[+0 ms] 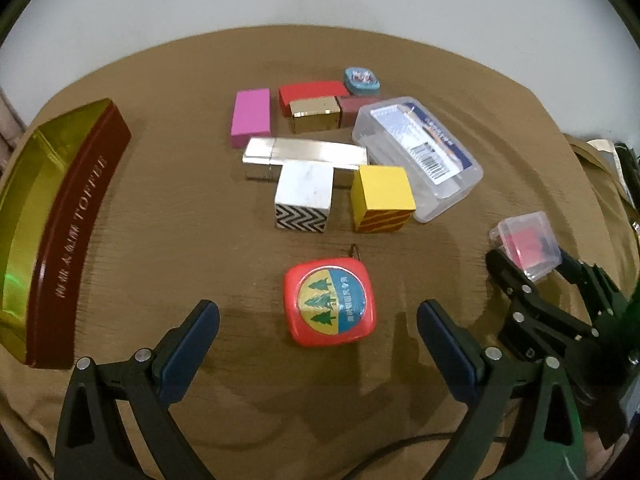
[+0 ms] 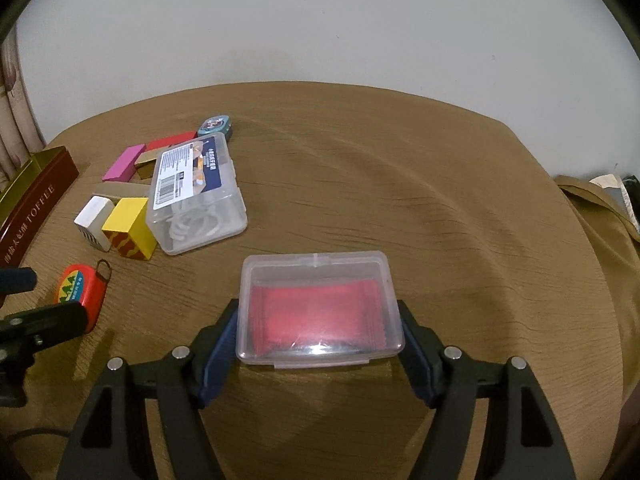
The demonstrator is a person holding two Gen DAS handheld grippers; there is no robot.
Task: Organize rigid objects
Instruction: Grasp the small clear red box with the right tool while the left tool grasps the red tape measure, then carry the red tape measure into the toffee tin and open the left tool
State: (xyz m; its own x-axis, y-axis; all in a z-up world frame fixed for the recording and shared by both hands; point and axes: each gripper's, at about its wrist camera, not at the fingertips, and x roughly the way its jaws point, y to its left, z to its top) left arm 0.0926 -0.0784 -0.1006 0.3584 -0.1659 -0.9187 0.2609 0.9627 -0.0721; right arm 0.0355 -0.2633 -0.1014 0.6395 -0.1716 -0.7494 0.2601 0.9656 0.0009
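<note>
1. At the far left, a dark red tin [image 1: 72, 216] with a gold inside and the word "TOFFEE" on its wall is seen lying open on the brown cloth [image 1: 168, 240].
2. The left gripper [image 1: 318, 320] is held wide open above the cloth, and nothing is pressed by its blue pads [image 1: 192, 344]. A red tape measure [image 1: 330, 304] with a tree picture is found between the 2 fingers, apart from both.
3. Behind it, a group of blocks is placed: a pink block [image 1: 251, 117], a red block [image 1: 312, 92], a gold block [image 1: 314, 118], a silver bar [image 1: 304, 154], a white block with zigzag [image 1: 304, 196] and a yellow block [image 1: 382, 198]. A large clear box [image 1: 416, 152] with a label touches the yellow block.
4. At the right, a small clear box [image 2: 320, 308] with red contents is gripped on its 2 sides by the right gripper [image 2: 320, 328].
</note>
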